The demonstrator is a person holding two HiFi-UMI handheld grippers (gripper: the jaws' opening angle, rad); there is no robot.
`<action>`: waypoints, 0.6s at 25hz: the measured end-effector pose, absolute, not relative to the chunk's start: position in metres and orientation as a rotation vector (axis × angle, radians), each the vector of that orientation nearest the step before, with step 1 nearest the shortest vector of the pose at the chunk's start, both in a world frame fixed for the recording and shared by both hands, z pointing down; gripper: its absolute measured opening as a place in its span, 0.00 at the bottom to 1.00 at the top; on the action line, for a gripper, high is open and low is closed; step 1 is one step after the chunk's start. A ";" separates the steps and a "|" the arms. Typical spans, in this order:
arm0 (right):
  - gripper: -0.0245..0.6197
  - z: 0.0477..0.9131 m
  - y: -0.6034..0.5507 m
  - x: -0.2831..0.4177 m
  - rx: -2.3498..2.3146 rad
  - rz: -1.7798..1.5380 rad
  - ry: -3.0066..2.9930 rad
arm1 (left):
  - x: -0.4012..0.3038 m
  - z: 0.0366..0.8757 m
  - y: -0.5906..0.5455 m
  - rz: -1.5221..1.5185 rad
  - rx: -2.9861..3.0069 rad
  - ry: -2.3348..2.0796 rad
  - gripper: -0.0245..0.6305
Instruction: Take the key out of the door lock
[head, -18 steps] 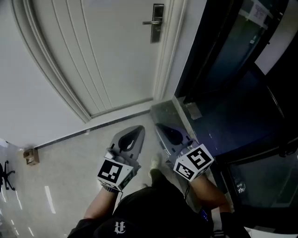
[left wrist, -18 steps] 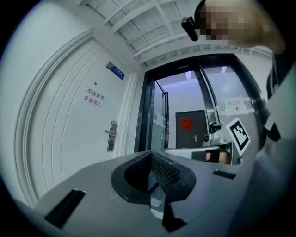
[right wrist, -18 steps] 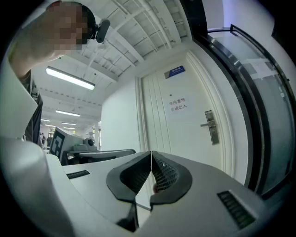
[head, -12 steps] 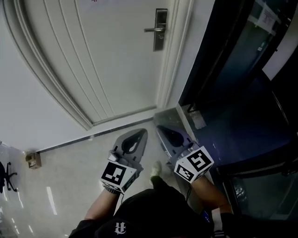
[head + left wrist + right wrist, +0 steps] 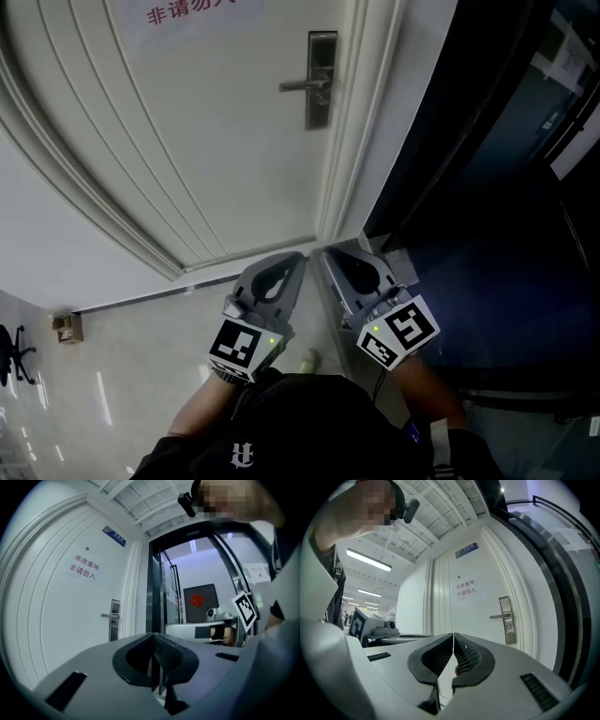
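The white panelled door (image 5: pixel 187 141) fills the far left of my head view, closed in its frame, with red lettering (image 5: pixel 187 11) at its top edge. To the right of the frame runs a dark glass partition (image 5: pixel 487 187). The pale glossy floor (image 5: pixel 122 347) lies near and left.

I hold both claws low and near, well short of the door, side by side and pointing toward the foot of the frame. The left claw (image 5: pixel 292 262) has its jaws pressed together; in the left gripper view (image 5: pixel 157 656) the ribbed pads meet with nothing between them. The right claw (image 5: pixel 328 258) is just beside it, and in the right gripper view (image 5: pixel 453 656) its jaws are likewise together and empty. Each carries its marker cube at the near end.

The metal lock plate (image 5: pixel 321 80) sits on the door's right edge, far from both claws, and its lever handle (image 5: pixel 302 84) sticks out to the left. The keyhole lies below the handle on that plate; the key itself is too small for me to make out in any view.
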State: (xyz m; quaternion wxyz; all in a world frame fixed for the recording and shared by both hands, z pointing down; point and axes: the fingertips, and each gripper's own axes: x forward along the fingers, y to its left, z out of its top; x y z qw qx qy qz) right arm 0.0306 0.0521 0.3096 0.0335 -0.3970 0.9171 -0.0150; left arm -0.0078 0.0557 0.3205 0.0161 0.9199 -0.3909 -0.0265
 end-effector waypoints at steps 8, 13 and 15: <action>0.07 0.307 0.002 0.054 -1.271 -0.052 2.794 | 0.015 0.320 -0.008 -0.052 2.896 -1.214 0.04; 0.07 0.310 -0.041 0.062 -1.313 -0.050 2.776 | 0.022 0.319 -0.056 -0.072 2.898 -1.183 0.05; 0.07 0.310 -0.058 0.064 -1.342 -0.048 2.764 | 0.026 0.318 -0.073 -0.080 2.917 -1.156 0.04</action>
